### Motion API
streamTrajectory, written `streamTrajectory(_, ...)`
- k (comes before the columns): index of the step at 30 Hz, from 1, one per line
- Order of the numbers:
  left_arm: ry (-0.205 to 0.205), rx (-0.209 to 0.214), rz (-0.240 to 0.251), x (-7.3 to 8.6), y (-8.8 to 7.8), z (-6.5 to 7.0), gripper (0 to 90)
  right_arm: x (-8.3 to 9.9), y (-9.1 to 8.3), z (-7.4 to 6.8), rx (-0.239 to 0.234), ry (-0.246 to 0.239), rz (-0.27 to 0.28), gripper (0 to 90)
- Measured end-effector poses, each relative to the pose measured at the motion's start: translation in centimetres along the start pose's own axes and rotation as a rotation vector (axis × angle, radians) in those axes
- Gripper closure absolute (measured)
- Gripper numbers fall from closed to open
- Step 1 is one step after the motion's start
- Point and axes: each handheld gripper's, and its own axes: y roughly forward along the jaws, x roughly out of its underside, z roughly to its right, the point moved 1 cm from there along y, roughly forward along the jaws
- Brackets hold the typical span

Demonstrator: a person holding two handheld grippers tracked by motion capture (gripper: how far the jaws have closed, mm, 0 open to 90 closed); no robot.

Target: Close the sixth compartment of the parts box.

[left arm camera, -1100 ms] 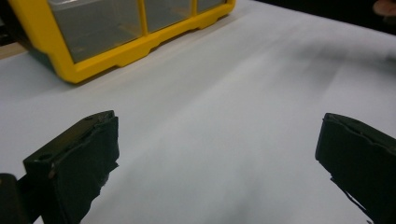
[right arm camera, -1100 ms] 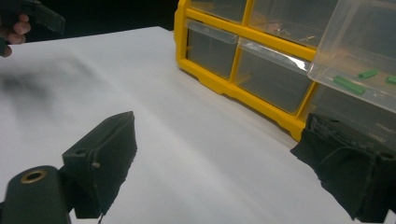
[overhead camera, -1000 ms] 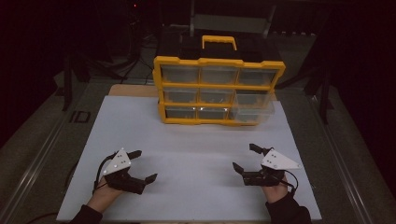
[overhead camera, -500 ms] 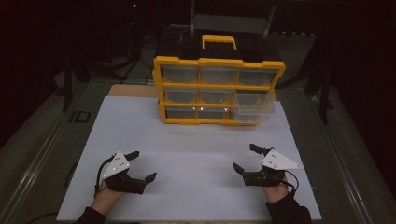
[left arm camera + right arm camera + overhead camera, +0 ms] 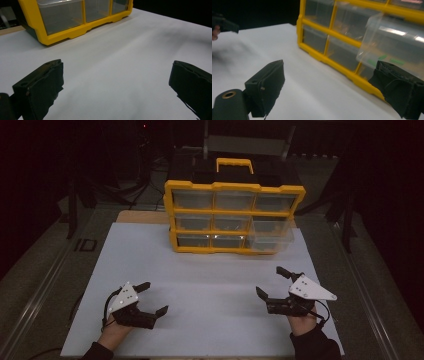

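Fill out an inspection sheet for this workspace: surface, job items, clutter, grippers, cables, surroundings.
Surface: flat white sheet over the table, a strip of bare wood at its far left edge.
Job's things: yellow plastic organiser with clear drawers upright at the far side, black top, yellow carry handle; its clear right-hand drawer sticks out past the frame.
Clutter: nothing seen on the sheet.
Grippers: left gripper and right gripper low over the near side, jaws wide apart, nothing between them.
Cables: a black cable loops by the left gripper; another by the right.
Surroundings: dark; metal stands behind the table, details unclear.
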Motion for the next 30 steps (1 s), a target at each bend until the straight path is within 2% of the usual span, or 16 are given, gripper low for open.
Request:
streamTrajectory(6, -0.008, 0.003, 0.006, 0.0, 0.0, 0.0, 0.0, -1.9, -0.5, 0.1, 0.051, -0.018, 0.017, 9.5)
streamTrajectory(11, -0.006, 0.005, 0.003, 0.0, 0.1, 0.0, 0.0, -2.3, -0.1, 0.2, 0.129, -0.014, 0.013, 9.3)
streamTrajectory(16, -0.006, 0.011, 0.003, 0.1, 0.1, 0.0, 0.0, -1.7, 0.7, 0.7, 0.158, 0.011, -0.004, 9.4)
streamTrajectory(22, -0.005, 0.014, 0.008, 0.1, 0.1, 0.0, 0.0, -0.4, 1.9, 1.4, 0.198, 0.035, -0.05, 10.1)
streamTrajectory(26, -0.005, 0.017, 0.011, 0.1, 0.1, 0.1, 0.0, 0.3, 2.3, 1.9, 0.206, 0.061, -0.056, 14.7)
streamTrajectory(30, -0.003, 0.022, 0.01, 0.1, 0.1, 0.1, 0.0, 0.9, 2.9, 2.5, 0.228, 0.08, -0.07, 24.3)
